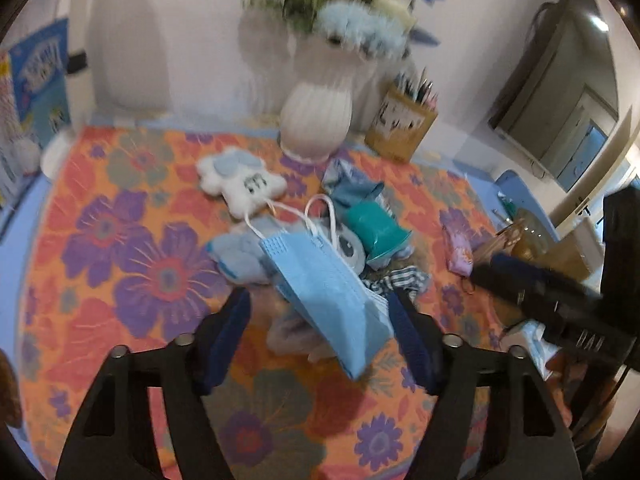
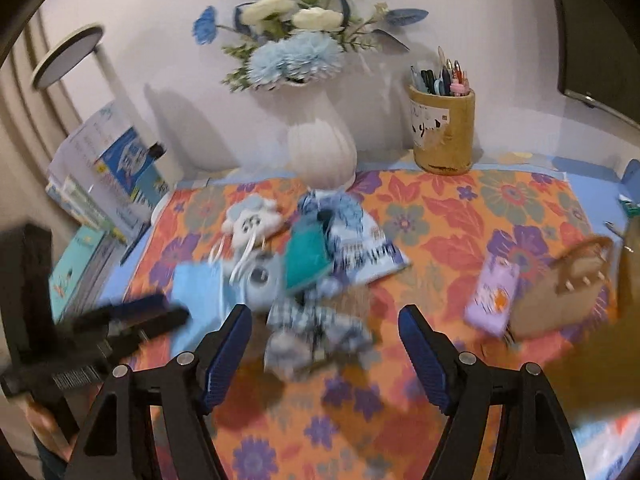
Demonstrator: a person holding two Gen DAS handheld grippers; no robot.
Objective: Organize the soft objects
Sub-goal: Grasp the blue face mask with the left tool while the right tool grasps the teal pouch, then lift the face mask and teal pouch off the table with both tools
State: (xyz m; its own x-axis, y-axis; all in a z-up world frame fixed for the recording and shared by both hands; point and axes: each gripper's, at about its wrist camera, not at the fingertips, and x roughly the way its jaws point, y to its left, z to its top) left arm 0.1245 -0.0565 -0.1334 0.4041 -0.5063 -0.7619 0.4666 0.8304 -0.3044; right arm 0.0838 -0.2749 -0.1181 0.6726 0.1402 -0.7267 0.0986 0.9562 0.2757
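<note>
A heap of soft things lies on the flowered cloth [image 1: 132, 248]. It holds a white cloud plush [image 1: 240, 180], a blue plush with a big eye [image 1: 348, 248], a teal piece [image 1: 376, 232] and a checked cloth [image 2: 316, 328]. A light blue face mask [image 1: 332, 300] stands tilted between the jaws of my left gripper [image 1: 318, 298]. Its edge rests by the right finger and the left pad is clear of it, so the jaws are open. My right gripper [image 2: 325, 312] hangs open over the checked cloth, holding nothing.
A white vase of flowers [image 2: 320, 152] and a pen holder [image 2: 442, 132] stand at the back by the wall. Books and boxes [image 2: 112, 168] are stacked on the left. A purple pouch [image 2: 494, 296] and a tan handbag [image 2: 568, 288] lie on the right.
</note>
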